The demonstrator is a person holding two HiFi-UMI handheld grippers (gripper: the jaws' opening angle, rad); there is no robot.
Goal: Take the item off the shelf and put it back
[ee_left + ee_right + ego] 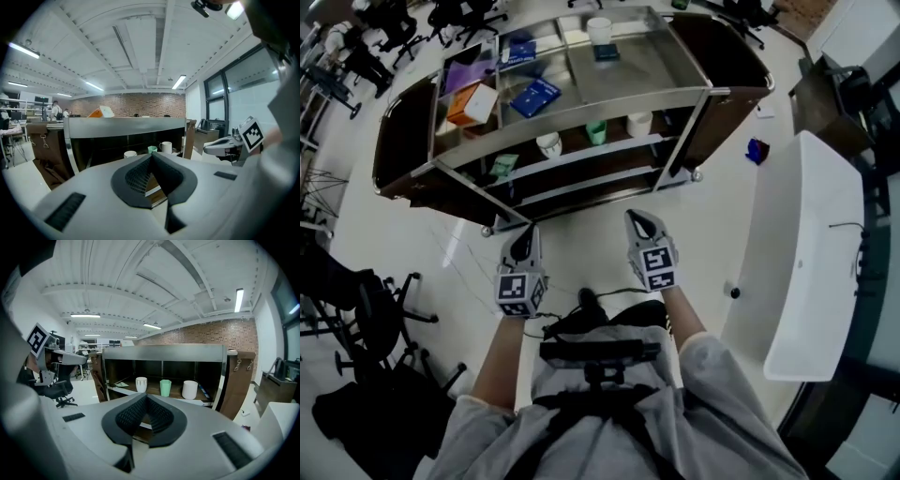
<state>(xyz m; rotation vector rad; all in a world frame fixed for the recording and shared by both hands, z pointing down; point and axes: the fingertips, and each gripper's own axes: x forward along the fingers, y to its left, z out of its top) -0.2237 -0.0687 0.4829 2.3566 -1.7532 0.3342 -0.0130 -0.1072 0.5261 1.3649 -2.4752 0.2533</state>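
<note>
In front of the shelf (161, 352), holding left claw (523, 239) and right claw (640, 223) shut, empty, too far from the green cup (165, 387) to grab.

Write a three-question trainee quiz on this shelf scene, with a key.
1. True or false: on the middle level, the green cup stands between the left white cup and the right white cup.
2. What is between the jaws of the right hand-held gripper? A: a white mug. B: nothing, it is shut and empty. C: a blue book.
3. Fill in: the orange box lies on the ___ level of the shelf.
Key: 1 true; 2 B; 3 top.
</note>
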